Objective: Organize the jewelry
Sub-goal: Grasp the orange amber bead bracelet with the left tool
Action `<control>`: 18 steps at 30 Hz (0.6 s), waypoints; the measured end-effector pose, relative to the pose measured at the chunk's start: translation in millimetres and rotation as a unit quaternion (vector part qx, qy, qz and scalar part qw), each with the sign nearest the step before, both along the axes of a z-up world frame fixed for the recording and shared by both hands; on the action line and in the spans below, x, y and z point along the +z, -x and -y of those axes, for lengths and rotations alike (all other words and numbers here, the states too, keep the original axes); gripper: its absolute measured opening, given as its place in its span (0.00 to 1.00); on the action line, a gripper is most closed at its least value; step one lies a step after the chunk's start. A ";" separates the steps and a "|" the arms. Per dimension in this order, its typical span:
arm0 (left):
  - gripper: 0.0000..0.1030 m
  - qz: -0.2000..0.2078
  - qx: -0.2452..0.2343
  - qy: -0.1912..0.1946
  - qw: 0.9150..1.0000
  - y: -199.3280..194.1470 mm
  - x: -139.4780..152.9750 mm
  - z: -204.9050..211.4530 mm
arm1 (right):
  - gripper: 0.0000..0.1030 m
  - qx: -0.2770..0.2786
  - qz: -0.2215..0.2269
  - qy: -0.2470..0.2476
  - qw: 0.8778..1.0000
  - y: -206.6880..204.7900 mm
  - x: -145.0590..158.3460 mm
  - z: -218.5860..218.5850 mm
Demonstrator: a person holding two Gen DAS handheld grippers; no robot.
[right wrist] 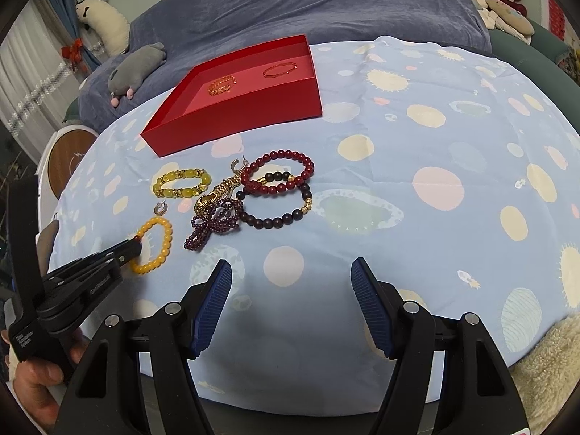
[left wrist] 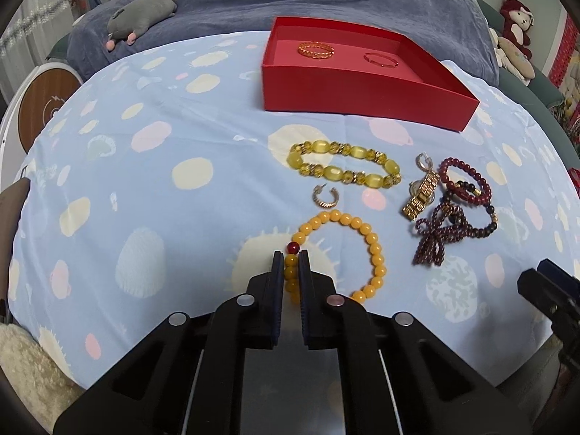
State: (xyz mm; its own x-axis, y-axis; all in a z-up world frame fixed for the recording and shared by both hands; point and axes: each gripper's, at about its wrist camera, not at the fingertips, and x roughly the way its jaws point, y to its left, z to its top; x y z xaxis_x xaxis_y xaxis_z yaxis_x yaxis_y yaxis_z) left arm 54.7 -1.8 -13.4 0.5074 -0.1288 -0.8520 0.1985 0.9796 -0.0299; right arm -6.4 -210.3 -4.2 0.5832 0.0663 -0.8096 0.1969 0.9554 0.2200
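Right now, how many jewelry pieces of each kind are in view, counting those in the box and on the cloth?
Gold bangles in the red cardboard box: 2 (woven gold bangle, thin gold bangle)
Beaded bracelets on the cloth: 5 (orange-yellow, yellow-green, dark red, dark brown, purple garnet strand)
Silver hoop earrings: 2 ()
Gold watch: 1
Total: 10

A red box (left wrist: 366, 94), orange-yellow bead bracelet (left wrist: 366, 239) (one dark red bead) and maroon bracelet (right wrist: 277, 172) on a pale blue cloth (right wrist: 398, 217) dotted cream and pink
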 end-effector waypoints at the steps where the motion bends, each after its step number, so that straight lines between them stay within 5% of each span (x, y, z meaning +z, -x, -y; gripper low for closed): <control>1: 0.08 0.000 0.002 0.001 1.000 2.7 0.1 -3.2 | 0.64 0.000 0.000 -0.001 1.000 0.1 -0.1 0.2; 18: 0.08 0.003 0.013 0.015 1.000 13.3 -0.3 -19.0 | 0.64 0.003 0.009 0.006 1.000 -38.2 5.7 -0.2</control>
